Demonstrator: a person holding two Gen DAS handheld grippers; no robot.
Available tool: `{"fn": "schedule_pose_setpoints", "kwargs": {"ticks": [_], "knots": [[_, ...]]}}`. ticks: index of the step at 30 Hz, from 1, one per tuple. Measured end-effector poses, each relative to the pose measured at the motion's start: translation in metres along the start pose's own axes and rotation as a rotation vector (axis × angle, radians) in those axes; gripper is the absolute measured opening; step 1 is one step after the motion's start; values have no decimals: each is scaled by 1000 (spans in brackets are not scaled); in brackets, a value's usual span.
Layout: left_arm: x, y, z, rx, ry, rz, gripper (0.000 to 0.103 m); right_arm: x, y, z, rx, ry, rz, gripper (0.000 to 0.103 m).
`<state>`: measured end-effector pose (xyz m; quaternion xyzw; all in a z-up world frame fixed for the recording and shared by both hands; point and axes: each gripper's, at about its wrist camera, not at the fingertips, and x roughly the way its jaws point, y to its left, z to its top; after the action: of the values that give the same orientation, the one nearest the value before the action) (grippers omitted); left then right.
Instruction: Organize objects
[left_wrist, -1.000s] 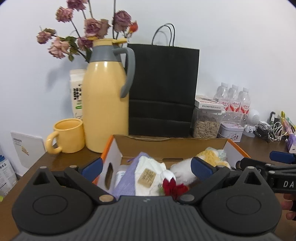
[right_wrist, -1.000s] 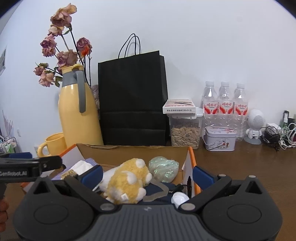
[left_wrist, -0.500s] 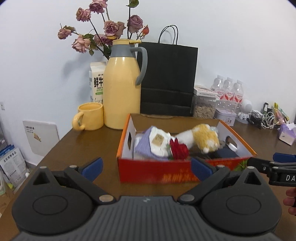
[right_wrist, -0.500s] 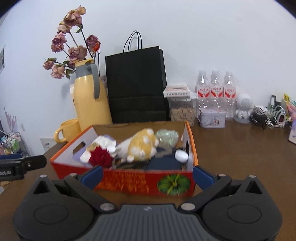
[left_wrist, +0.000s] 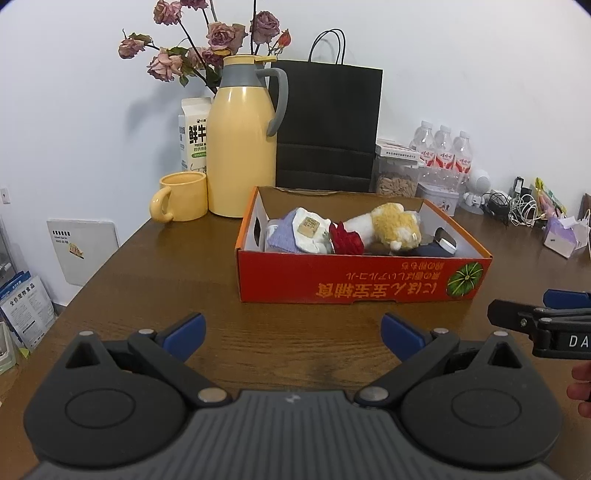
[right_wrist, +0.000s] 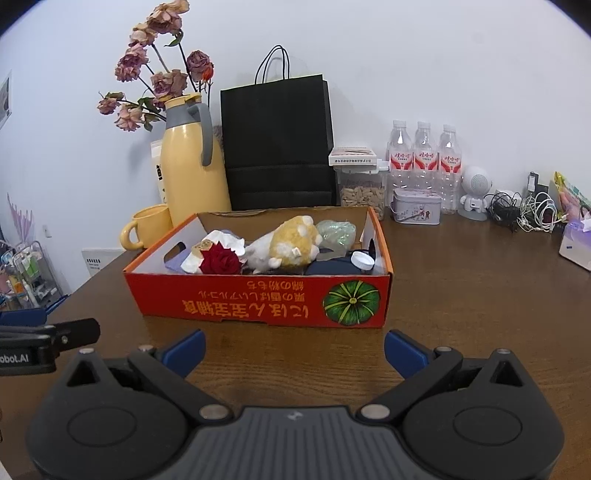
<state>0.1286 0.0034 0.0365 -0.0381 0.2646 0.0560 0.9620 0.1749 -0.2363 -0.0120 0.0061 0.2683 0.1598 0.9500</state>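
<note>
A red cardboard box (left_wrist: 354, 284) (right_wrist: 258, 299) stands on the brown table. Inside it lie a yellow and white plush toy (left_wrist: 391, 225) (right_wrist: 288, 245), a red rose (left_wrist: 345, 240) (right_wrist: 219, 260), white and lavender cloth (left_wrist: 295, 232), a pale green bundle (right_wrist: 336, 234) and a white cap (right_wrist: 362, 260). My left gripper (left_wrist: 293, 332) hovers open over the table in front of the box, holding nothing. My right gripper (right_wrist: 293, 349) is open too, empty, just short of the box's front wall. Each gripper's side shows at the edge of the other's view.
Behind the box stand a yellow thermos jug (left_wrist: 242, 147), a yellow mug (left_wrist: 181, 195), dried roses (left_wrist: 207, 44), a milk carton (left_wrist: 194, 136), a black paper bag (left_wrist: 328, 125), a seed jar (left_wrist: 397, 173), water bottles (right_wrist: 424, 158), a tin (right_wrist: 415, 206) and tangled cables (right_wrist: 524, 210). Bare table lies in front.
Both grippers have pulled back from over the box toward the table's near side. The box, once close under the fingers, now sits whole ahead of them. Both stay open.
</note>
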Motion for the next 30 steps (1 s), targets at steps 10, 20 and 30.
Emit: {"fn": "schedule_pose_setpoints", "kwargs": {"ticks": [10, 20, 30], "knots": [[1, -1, -1, -3, 2, 0, 103, 0, 0, 0, 0, 2, -1, 103], [0, 0, -1, -4, 2, -1, 103, 1, 0, 0, -2, 2, 0, 103], [0, 0, 0, -4, 2, -4, 103, 2, 1, -1, -3, 2, -1, 103]]}}
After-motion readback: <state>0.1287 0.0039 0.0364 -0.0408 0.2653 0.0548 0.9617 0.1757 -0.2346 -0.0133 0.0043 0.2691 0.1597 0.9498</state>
